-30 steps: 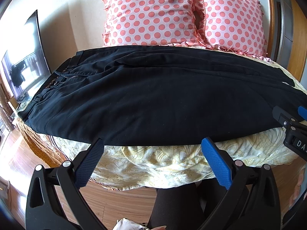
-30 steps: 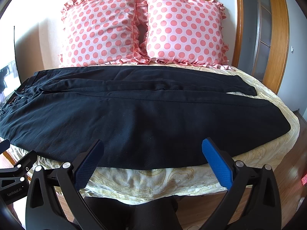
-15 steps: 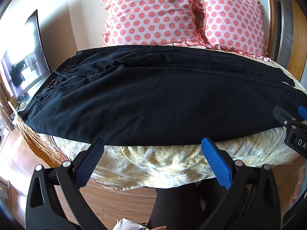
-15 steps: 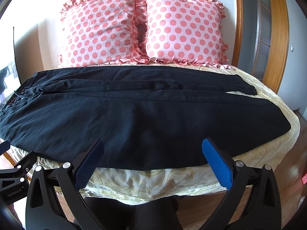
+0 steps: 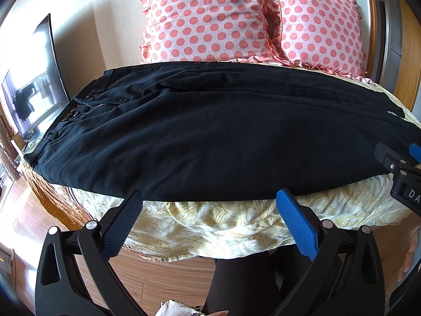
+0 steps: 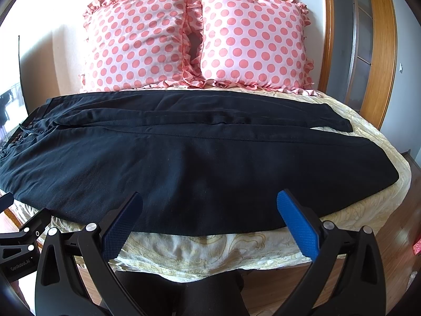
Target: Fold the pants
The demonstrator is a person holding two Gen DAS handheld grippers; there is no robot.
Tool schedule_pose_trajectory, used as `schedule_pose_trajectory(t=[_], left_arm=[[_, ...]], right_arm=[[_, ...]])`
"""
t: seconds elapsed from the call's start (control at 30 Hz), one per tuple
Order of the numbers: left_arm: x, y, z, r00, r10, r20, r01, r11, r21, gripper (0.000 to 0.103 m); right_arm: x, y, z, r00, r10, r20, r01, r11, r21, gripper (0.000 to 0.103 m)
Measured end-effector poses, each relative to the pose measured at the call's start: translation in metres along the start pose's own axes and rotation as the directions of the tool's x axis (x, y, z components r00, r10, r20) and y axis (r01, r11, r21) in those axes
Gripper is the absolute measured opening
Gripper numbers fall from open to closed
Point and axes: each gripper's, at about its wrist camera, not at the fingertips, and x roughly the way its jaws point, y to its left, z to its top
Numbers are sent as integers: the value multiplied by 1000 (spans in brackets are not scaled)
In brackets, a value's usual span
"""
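Black pants lie flat across the bed, waistband at the left, leg ends at the right; they also show in the right wrist view. One leg lies folded over the other. My left gripper is open and empty, just short of the pants' near edge toward the waist side. My right gripper is open and empty, over the near edge toward the leg side. Each gripper shows at the edge of the other's view.
The bed has a yellow patterned sheet. Two pink polka-dot pillows stand at the headboard. A TV screen stands left of the bed. A wooden door frame is at the right. The person's dark-clad legs are below.
The right gripper has crept slightly forward over the pants' near edge. The left gripper and the pants have hardly moved.
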Motion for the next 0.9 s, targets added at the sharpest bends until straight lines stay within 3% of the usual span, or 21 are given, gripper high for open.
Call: schedule_pose_trajectory(t=[0.9], left_arm=[[1,0,-1,1000,-1,-4,1,1000,-2,101]], right_arm=[[1,0,2,1000,-1,-1,1,1000,-2,102]])
